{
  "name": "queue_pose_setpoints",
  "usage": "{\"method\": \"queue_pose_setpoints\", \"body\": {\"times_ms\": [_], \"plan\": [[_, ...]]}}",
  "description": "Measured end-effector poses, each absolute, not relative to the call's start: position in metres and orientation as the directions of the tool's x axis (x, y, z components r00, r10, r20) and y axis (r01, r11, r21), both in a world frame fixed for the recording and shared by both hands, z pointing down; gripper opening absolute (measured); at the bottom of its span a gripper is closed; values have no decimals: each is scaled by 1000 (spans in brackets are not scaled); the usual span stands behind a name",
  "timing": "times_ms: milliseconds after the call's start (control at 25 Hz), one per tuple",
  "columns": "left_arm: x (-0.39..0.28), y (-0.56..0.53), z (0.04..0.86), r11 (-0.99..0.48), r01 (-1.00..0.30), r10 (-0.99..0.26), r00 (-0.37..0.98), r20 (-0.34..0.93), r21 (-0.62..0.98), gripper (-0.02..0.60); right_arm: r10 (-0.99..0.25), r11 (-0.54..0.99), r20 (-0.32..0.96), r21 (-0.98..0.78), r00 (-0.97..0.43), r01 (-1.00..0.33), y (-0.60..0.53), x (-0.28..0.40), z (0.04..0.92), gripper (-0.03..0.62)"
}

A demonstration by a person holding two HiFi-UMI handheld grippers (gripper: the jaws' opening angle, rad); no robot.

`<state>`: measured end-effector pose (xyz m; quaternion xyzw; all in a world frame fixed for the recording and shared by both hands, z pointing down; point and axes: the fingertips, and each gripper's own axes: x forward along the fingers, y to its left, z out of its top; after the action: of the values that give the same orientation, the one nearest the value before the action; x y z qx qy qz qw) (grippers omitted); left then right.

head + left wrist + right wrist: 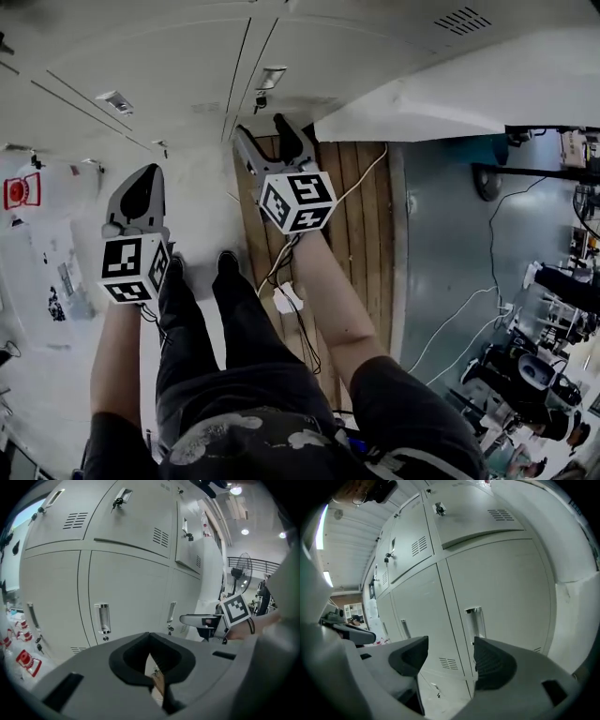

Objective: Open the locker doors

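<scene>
White locker doors (169,66) fill the top of the head view, all shut, with recessed handles (114,101) and small keys. My left gripper (150,172) is shut on nothing and hangs short of the lockers. In the left gripper view its closed tips (149,635) point at a lower door with a vertical handle (101,618). My right gripper (264,136) is open near the door seam. In the right gripper view its gap (450,651) frames a door handle (474,620) just beyond, without touching it.
The person stands with legs (192,319) on white floor beside a wooden slatted platform (361,216). A white cable (281,272) runs down past the right arm. Red-and-white items (19,190) lie at left. Equipment (553,356) crowds the far right.
</scene>
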<state>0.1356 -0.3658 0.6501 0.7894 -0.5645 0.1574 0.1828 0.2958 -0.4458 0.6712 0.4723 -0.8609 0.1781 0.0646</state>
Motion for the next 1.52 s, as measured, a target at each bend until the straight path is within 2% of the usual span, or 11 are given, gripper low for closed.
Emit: {"method": "queue_pose_setpoints", "body": {"times_ms": [640,1000,1400,1520], "plan": [[125,-382,677,-263,-954,-838,299,456,144,8,-786,545,294,-83,-543,-834,-524,270,703,298],[111,-372,674,-258,-954,-840,300,452,153,8,-786,518,299,-157,-541,-841,-519,271,702,296],[130,-348,660,-343,-925,-815,378,439,161,8,-872,340,316,-163,-375,-926,-473,294,700,294],[135,-339,659,-367,-915,-801,402,443,167,8,-901,257,318,-155,-294,-954,-464,307,700,265]]}}
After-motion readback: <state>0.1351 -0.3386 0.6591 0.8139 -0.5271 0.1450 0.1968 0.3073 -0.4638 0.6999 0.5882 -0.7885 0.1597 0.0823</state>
